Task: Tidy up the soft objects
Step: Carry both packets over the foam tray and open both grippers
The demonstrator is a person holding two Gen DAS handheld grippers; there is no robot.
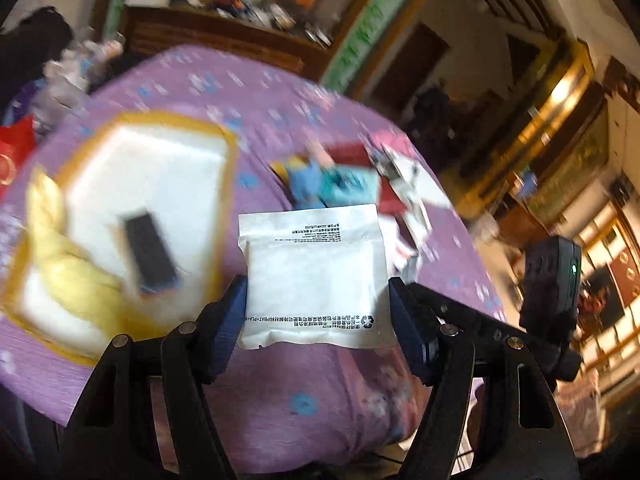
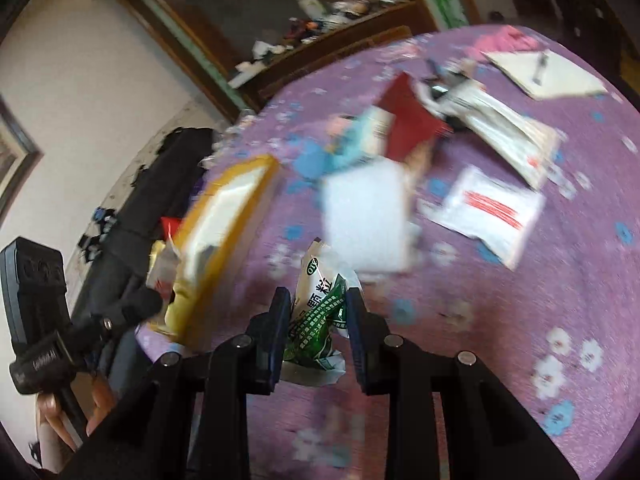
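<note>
White sealed pouch (image 1: 316,276) is pinched flat between the pads of the left gripper (image 1: 318,308), side edges against both pads, lifted clear of the table. It looks puffy and soft, matte white, with small black print along top and bottom edges and a recycling mark at its lower right corner.

Green-and-white sachet (image 2: 318,312) is clamped in the right gripper (image 2: 318,316), crumpled, green print on white film, with large black characters; its torn-looking white end hangs below the pads.

Both are held over a table covered by a purple floral cloth (image 1: 320,392).

In the left wrist view, a white tray with yellow rim (image 1: 132,208) is seen at 9 o'clock of the pouch, with a dark rectangular item (image 1: 150,256) and a yellow soft item (image 1: 68,264) in it. A blurred heap of blue, teal and red packets (image 1: 344,184) lies at 12 o'clock.

In the right wrist view, a white packet with red stripes (image 2: 492,212) lies at 2 o'clock of the sachet, and a notepad with pen (image 2: 548,72) near the far table edge at 1 o'clock.

Behind the table, a dark wooden sideboard (image 1: 216,36), cluttered on top, is set against the wall. Much of the scene is motion-blurred.
</note>
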